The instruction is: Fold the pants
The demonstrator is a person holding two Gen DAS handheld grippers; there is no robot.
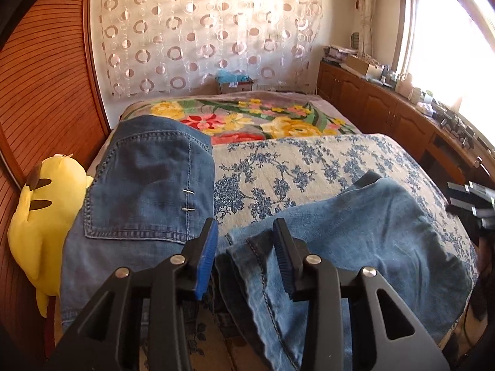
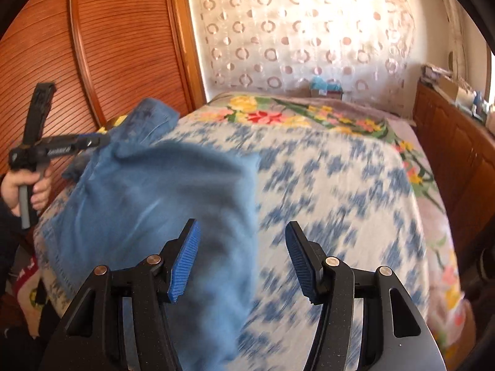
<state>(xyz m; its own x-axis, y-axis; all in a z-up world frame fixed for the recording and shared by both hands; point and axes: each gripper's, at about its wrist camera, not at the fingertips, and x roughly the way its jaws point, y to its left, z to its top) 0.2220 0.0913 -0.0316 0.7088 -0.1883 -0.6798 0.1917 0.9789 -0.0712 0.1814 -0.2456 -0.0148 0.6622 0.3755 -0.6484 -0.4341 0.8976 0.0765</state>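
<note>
The left gripper (image 1: 244,232), black with blue ribbed pads, stands part-open with nothing pinched; its jaws straddle a seamed fold of the faded blue denim pants (image 1: 355,225), which lie across the near end of the blue-and-white floral bedspread (image 1: 278,167). The pants' pocketed seat lies at the bedspread's left edge, the leg bunched along the near edge. The right gripper (image 2: 243,259) hangs wide and empty above the bedspread, clear of the denim. This looks like a release between folds. Next, both grippers need fresh holds on the bunched leg, to carry it over the seat squarely.
</note>
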